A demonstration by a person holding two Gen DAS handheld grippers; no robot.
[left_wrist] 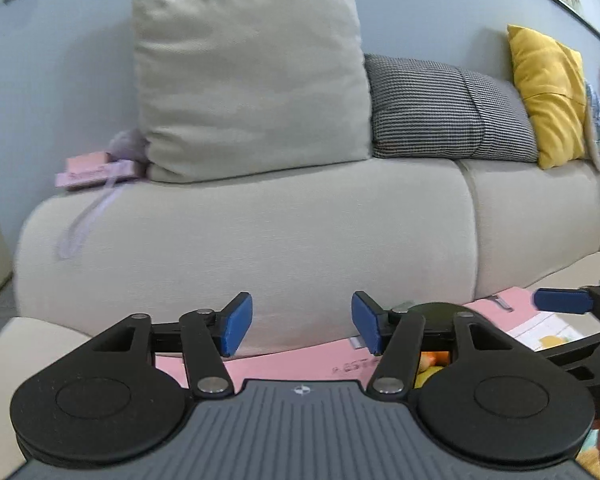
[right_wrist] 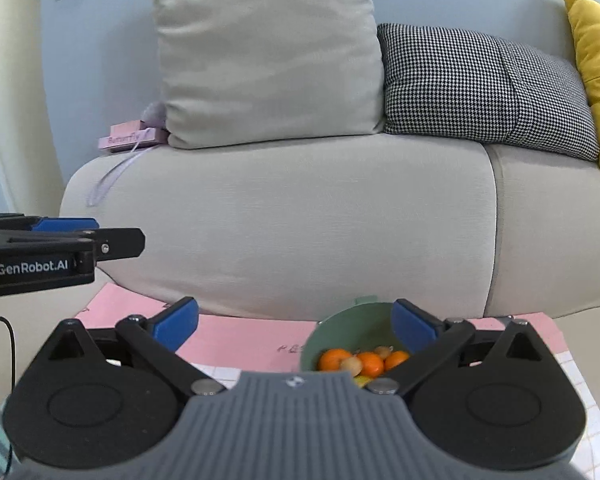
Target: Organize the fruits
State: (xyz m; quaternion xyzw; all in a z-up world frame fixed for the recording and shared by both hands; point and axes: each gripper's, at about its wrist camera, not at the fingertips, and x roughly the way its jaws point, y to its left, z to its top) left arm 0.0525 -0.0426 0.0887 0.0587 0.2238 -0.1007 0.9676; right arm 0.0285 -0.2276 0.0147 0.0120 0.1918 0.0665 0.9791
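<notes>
The left gripper (left_wrist: pixel 302 326) hung with its jaws spread and empty above a pink sheet (left_wrist: pixel 296 364), facing a beige sofa (left_wrist: pixel 260 240) with cushions.

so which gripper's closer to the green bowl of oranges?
Right. The right gripper hangs open almost over the green bowl, its right finger overlapping the rim. The left gripper, also open, sits off to the bowl's left, with the bowl mostly hidden behind its right linkage.

Green bowl (right_wrist: pixel 342 332); orange fruits (right_wrist: pixel 370 362)
</notes>
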